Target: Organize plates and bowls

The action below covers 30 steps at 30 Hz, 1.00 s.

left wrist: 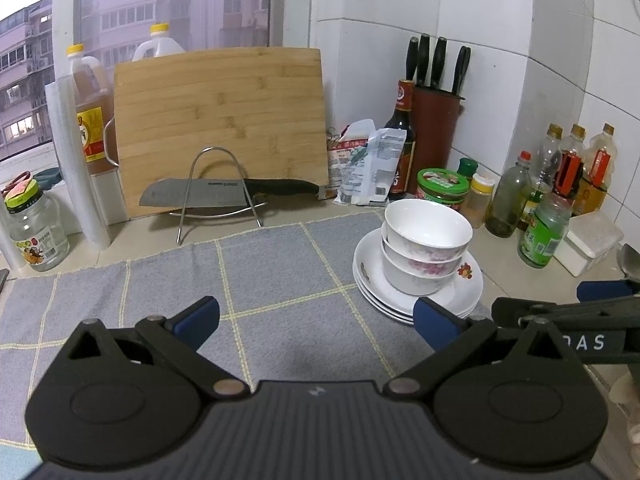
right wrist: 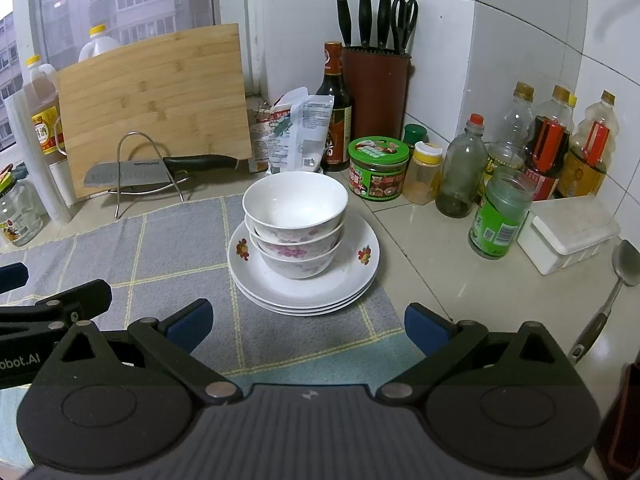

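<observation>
Three nested white bowls (right wrist: 295,216) with pink flowers stand upright on a stack of three white plates (right wrist: 360,276) at the right edge of a grey checked mat (right wrist: 160,256). The same bowls (left wrist: 424,244) and plates (left wrist: 464,292) show at the right in the left wrist view. My right gripper (right wrist: 308,322) is open and empty, just in front of the plates. My left gripper (left wrist: 316,320) is open and empty over the mat (left wrist: 240,280), left of the stack. The right gripper's fingers (left wrist: 600,292) show at the far right of the left wrist view.
A bamboo cutting board (left wrist: 220,120) and a knife on a wire rack (left wrist: 224,194) stand at the back. A knife block (right wrist: 374,88), sauce bottles (right wrist: 548,148), jars (right wrist: 378,170), a white box (right wrist: 568,236) and a spoon (right wrist: 616,280) crowd the right counter. A glass jar (left wrist: 34,232) stands at the left.
</observation>
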### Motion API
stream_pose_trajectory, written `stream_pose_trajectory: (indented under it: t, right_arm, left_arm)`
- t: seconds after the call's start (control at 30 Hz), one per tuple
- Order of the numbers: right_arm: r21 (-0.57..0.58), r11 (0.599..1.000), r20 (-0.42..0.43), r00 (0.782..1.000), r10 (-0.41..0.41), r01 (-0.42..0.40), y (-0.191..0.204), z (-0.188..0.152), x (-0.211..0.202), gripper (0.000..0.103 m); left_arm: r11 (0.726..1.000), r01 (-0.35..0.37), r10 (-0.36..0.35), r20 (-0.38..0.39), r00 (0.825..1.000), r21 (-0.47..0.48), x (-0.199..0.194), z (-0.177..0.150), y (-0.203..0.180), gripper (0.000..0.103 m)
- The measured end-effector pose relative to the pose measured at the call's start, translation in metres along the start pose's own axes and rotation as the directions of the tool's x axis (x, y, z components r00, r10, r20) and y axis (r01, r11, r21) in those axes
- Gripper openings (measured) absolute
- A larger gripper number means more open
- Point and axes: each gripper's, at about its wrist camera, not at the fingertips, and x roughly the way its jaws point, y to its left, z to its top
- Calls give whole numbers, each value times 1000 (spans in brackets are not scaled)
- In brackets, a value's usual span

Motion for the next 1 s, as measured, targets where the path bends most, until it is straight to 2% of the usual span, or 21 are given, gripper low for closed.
stream_pose_trajectory:
  t: [1.0]
  right_arm:
    - [3,1000,-1,1000,-12,12,-3,2,-1,103]
  left_arm:
    - [1000,1,-1,2,1000,3,1,2,-1,102]
